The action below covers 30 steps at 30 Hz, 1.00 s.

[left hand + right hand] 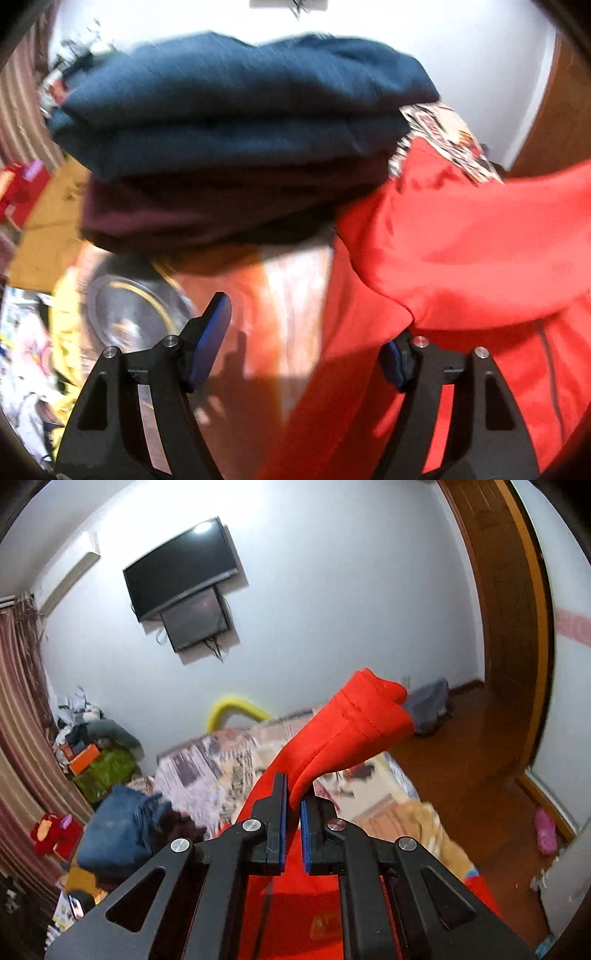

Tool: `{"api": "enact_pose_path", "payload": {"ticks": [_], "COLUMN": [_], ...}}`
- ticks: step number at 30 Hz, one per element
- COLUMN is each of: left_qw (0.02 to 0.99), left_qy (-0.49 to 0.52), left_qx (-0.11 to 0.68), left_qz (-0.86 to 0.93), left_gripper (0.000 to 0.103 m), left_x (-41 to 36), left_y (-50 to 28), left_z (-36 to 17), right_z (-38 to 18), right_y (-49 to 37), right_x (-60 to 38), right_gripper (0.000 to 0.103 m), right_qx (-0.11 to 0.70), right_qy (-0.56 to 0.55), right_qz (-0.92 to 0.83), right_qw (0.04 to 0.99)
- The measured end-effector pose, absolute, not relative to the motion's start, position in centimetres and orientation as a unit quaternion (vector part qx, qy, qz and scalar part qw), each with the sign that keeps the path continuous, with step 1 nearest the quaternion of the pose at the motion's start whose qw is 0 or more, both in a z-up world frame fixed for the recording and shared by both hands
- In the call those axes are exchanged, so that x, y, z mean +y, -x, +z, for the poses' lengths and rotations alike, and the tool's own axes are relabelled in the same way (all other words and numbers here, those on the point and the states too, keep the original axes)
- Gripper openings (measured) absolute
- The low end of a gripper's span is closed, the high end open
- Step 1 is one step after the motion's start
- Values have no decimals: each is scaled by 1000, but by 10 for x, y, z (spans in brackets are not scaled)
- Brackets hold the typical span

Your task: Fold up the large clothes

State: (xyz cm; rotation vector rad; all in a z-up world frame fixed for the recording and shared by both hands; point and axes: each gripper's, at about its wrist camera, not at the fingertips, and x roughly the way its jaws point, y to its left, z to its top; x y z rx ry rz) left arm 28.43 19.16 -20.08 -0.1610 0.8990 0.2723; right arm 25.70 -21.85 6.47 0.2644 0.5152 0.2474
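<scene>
Right gripper (293,805) is clamped on a fold of the red garment (354,723); the cuff-like end sticks up past the fingertips and flops to the right, the rest trailing down toward the near edge of the right wrist view. Left gripper (306,339) stands with its jaws apart and nothing pinched; red cloth drapes over its right-hand finger and fills the near right of the left wrist view, much blurred. Just beyond sits a stack of folded clothes (236,122), dark blue over maroon, on the patterned bedspread (207,760). A metal dish (136,310) lies at near left; two wall screens (184,579) hang on the far wall. Risks, as judged: only one grip holds the garment, and on a narrow bunched fold, so the cloth may slide out under its own weight. Loose red fabric lies against the stack and could drag it askew. The open left gripper might catch bedspread along with cloth if closed blind.
</scene>
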Motion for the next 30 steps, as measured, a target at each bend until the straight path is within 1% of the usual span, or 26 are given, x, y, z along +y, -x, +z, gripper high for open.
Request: {"api": "enact_pose_path", "payload": {"ticks": [2, 9, 11, 15, 21, 24, 27, 30], "left_qw": [886, 854, 848, 845, 848, 847, 844, 845], "left_qy": [78, 173, 178, 162, 125, 108, 93, 69], "left_qx": [430, 465, 475, 483, 489, 493, 499, 501], "left_qz": [154, 158, 156, 161, 164, 167, 173, 175], "left_gripper": [73, 75, 78, 86, 87, 87, 87, 87], "left_x": [201, 247, 250, 249, 236, 228, 205, 190], "left_y": [-281, -265, -262, -260, -258, -258, -258, -250], "left_z": [-201, -232, -242, -249, -250, -250, -250, -244], "right_z": [49, -18, -36, -61, -85, -91, -90, -87], "right_y": [-256, -245, -236, -214, -189, -178, -167, -160], "right_x": [-224, -231, -232, -240, -257, -256, -253, -256], "right_gripper": [5, 5, 6, 6, 6, 6, 8, 13], "right_qx": [272, 366, 391, 424, 464, 470, 469, 467], "right_qy": [-135, -137, -132, -119, -126, -115, -107, -104], "right_qz": [120, 129, 125, 110, 107, 112, 113, 108], "right_qw": [945, 911, 902, 891, 870, 868, 869, 871]}}
